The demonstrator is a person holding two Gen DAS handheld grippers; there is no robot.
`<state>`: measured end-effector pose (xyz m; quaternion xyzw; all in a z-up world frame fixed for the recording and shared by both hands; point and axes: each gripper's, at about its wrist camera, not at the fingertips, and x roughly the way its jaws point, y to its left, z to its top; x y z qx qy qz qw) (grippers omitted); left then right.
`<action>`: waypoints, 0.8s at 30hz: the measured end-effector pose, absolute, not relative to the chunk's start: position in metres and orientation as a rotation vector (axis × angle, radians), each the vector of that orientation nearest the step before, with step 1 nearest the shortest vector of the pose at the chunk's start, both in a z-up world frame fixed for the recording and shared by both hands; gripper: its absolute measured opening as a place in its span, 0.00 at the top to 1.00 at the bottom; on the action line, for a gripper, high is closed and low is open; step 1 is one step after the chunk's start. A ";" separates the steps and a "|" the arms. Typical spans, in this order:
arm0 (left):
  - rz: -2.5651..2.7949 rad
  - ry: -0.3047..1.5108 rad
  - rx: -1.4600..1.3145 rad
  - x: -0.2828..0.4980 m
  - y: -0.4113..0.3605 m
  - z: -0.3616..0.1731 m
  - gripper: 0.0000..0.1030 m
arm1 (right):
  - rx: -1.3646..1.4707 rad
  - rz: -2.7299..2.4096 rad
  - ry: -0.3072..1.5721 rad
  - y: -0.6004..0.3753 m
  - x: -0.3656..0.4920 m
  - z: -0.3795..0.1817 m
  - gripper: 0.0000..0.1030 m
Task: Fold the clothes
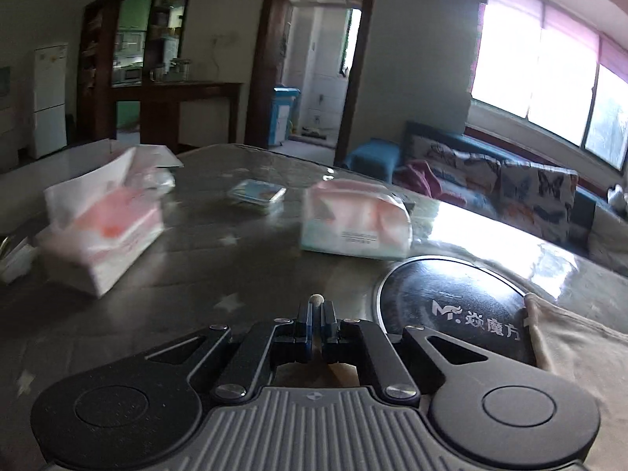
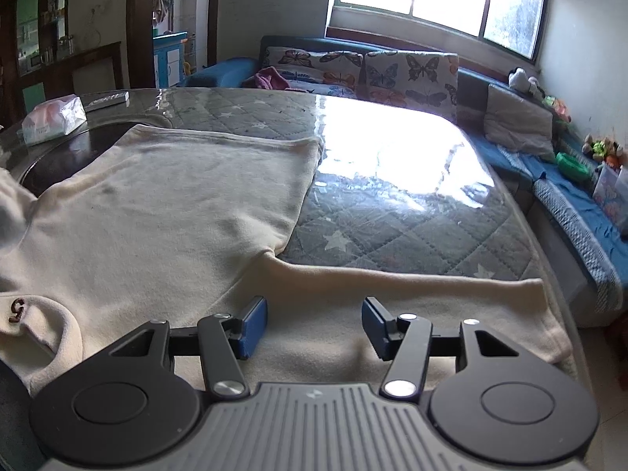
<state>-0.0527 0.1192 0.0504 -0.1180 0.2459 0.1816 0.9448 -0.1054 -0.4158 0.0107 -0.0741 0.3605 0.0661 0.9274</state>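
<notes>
1. The shirt [image 2: 165, 204], cream and long-sleeved, lies spread on the table [image 2: 412, 212]. In the right wrist view its body runs from 9 o'clock up toward 11. One sleeve [image 2: 412, 294] stretches out flat toward 3 o'clock, its cuff near the table's edge.

2. The right claw [image 2: 314, 324] hangs just over that sleeve, fingers wide apart and holding nothing. The sleeve's long axis runs crosswise, 9 to 3, so the fingers stand along its length instead of across it.

3. The left claw [image 1: 316, 327] has its fingers together. A small pale bead shows at the tips, with pale fabric under the fingers; I judge it is clamped on a bit of the shirt, perhaps a cord end, though the pinch itself is hidden.

4. From the left claw the shirt lies at 3 to 5 o'clock, overlapping a dark round plate [image 1: 455, 306].

5. The right claw is nearer the sleeve. I judge any sleeve fold would carry it toward 10 o'clock, onto the body.

6. Tissue packs [image 1: 353, 219] sit at 12 o'clock, well clear.
</notes>
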 end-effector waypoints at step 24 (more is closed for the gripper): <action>0.311 0.405 -0.244 -0.068 0.113 0.072 0.96 | -0.444 0.856 0.746 -0.250 -0.159 0.019 0.84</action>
